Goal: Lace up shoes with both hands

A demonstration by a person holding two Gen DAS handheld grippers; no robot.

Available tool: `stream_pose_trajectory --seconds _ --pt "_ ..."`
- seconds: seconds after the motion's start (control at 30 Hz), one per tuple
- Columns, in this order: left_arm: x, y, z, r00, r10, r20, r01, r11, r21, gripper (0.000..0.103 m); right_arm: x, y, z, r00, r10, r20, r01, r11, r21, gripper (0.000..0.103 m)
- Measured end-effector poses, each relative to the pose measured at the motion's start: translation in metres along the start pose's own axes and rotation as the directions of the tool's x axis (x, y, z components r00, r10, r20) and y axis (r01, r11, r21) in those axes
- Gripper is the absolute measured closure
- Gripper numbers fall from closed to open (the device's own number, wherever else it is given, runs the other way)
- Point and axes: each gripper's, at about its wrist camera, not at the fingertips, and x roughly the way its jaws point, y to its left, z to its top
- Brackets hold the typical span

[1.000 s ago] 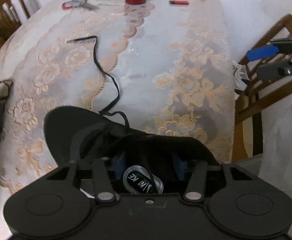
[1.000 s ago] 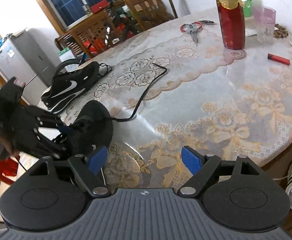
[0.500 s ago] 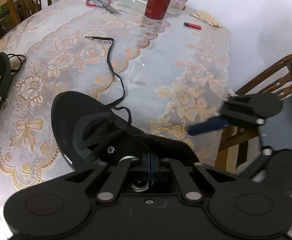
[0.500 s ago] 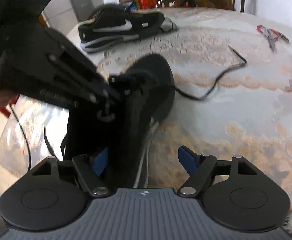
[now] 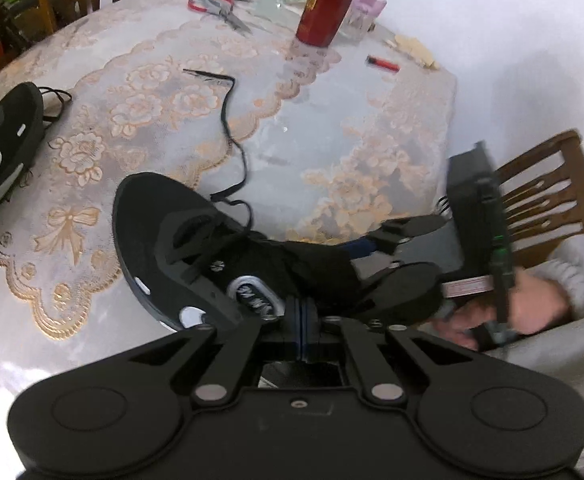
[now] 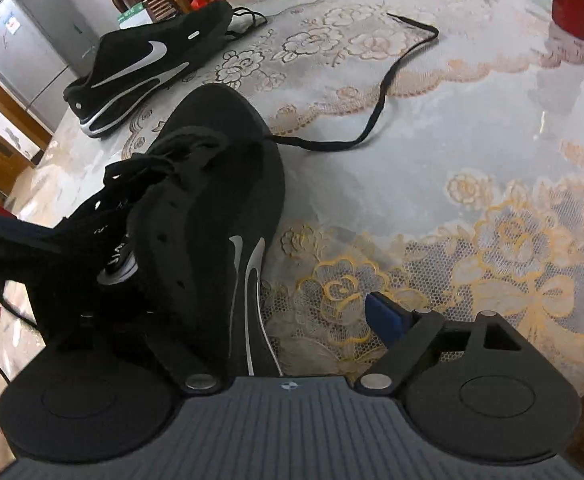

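Left gripper point(image 5: 302, 322) pinches the soft, light shoe point(image 5: 195, 248) by its tongue; right gripper point(image 6: 292, 320) jaws opening astride the heel; limp lace point(image 5: 231, 132) best taken near its stiff tip.

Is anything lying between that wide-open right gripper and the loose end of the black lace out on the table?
Nothing visible does. From the right gripper, whose fingers are opening around the near shoe's heel, only bare lace tablecloth lies before the loose lace.

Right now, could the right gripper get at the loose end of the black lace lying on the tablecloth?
Probably yes: the right gripper, jaws opening, straddles the near shoe's heel, and the lace trails over bare cloth beyond, nothing on it.
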Motion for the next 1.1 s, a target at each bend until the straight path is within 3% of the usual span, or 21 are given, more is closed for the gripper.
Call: stream_pose_trajectory --seconds 0.13,0.27,0.33,0.37,0.4,0.53,0.6,0.67,0.73,0.8,0.87,0.97,1.03,1.1 --pt "-0.018 -0.004 -0.005 0.995 -0.090 0.047 0.093 0.994 -0.056 0.102 0.003 0.004 0.000 1.000 -0.007 0.000 0.007 1.000 -0.010 0.016" --pt "-0.034 -0.005 -0.016 0.975 -0.207 0.087 0.216 0.968 -0.125 0.096 0.002 0.004 0.003 0.999 0.020 -0.037 -0.019 0.999 0.033 0.018" --pt "-0.041 -0.004 -0.026 0.987 -0.113 0.116 0.130 0.981 -0.144 0.059 -0.010 -0.002 0.005 0.995 0.067 -0.070 -0.061 0.995 0.085 0.028" --pt "-0.045 0.000 -0.033 0.990 -0.055 0.134 0.077 0.983 -0.165 0.024 -0.021 -0.007 0.005 0.992 0.101 -0.082 -0.091 0.988 0.122 0.030" --pt "-0.047 0.005 -0.040 0.989 0.003 0.147 0.023 0.984 -0.176 0.014 -0.035 -0.011 0.006 0.989 0.122 -0.079 -0.108 0.981 0.161 0.029" --pt "-0.041 0.031 -0.052 0.976 0.159 0.150 -0.135 0.978 -0.157 0.014 -0.081 -0.012 0.029 0.979 0.200 -0.047 -0.175 0.930 0.323 0.031" --pt "-0.029 0.043 -0.049 0.968 0.201 0.153 -0.185 0.976 -0.112 0.014 -0.084 0.004 0.045 0.959 0.283 -0.019 -0.257 0.894 0.366 0.040" --pt "-0.014 0.051 -0.048 0.958 0.236 0.161 -0.228 0.971 -0.066 0.014 -0.070 0.024 0.055 0.948 0.317 -0.022 -0.284 0.877 0.388 0.041" --pt "-0.003 0.056 -0.048 0.951 0.256 0.171 -0.254 0.967 -0.036 0.014 -0.050 0.033 0.055 0.964 0.256 -0.064 -0.205 0.879 0.430 0.047" --pt "0.005 0.062 -0.049 0.939 0.282 0.198 -0.282 0.959 -0.028 0.014 -0.034 0.035 0.052 0.977 0.191 -0.095 -0.121 0.863 0.490 0.069" --pt "0.007 0.068 -0.047 0.919 0.319 0.232 -0.324 0.946 -0.018 0.014 -0.033 0.032 0.048 0.987 0.135 -0.088 -0.064 0.827 0.558 0.071" --pt "0.012 0.083 -0.038 0.879 0.385 0.281 -0.404 0.915 0.012 0.014 -0.038 0.039 0.054 0.993 0.026 -0.116 0.043 0.826 0.562 0.070" --pt "0.015 0.096 -0.025 0.859 0.409 0.307 -0.433 0.901 0.011 0.014 -0.038 0.045 0.057 0.993 0.034 -0.115 0.036 0.829 0.558 0.057" --pt "0.017 0.110 -0.011 0.851 0.404 0.336 -0.430 0.903 0.005 0.014 -0.032 0.053 0.059 0.994 0.021 -0.107 0.039 0.852 0.522 0.041"
